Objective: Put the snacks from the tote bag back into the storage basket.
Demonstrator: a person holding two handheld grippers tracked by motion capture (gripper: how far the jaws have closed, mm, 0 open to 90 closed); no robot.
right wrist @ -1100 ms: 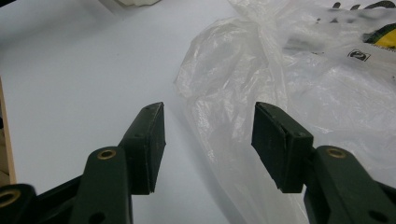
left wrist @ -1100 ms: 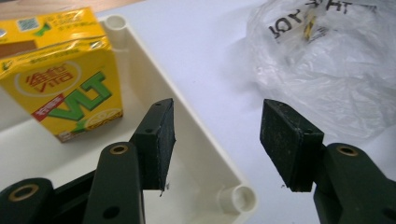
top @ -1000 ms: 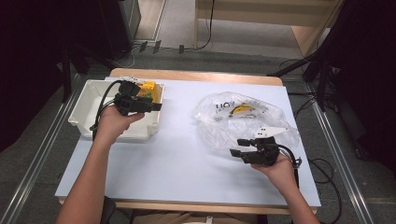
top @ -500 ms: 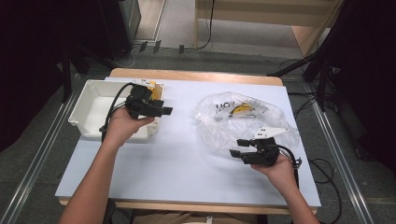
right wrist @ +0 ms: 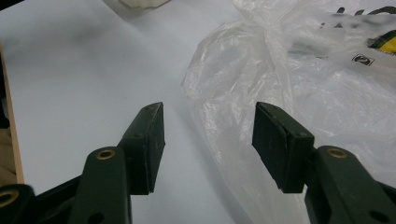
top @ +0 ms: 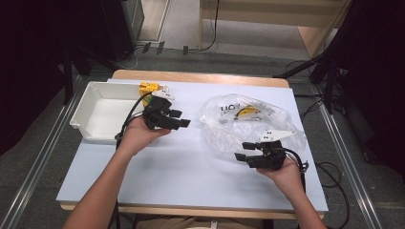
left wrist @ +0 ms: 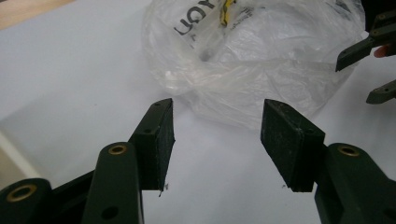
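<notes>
Crumpled clear plastic bag lies lengthwise across our white desk; left tool and right tool face inward, wide open, empty.

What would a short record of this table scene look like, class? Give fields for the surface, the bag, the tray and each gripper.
surface: white table top on a wooden frame
bag: crumpled clear plastic bag with black lettering and something yellow inside, lying right of centre
tray: white tray at the left edge, a yellow item at its far right corner
left gripper: jaws open, nothing between them, pointing at the bag
right gripper: jaws open, at the bag's near edge, not gripping it
</notes>
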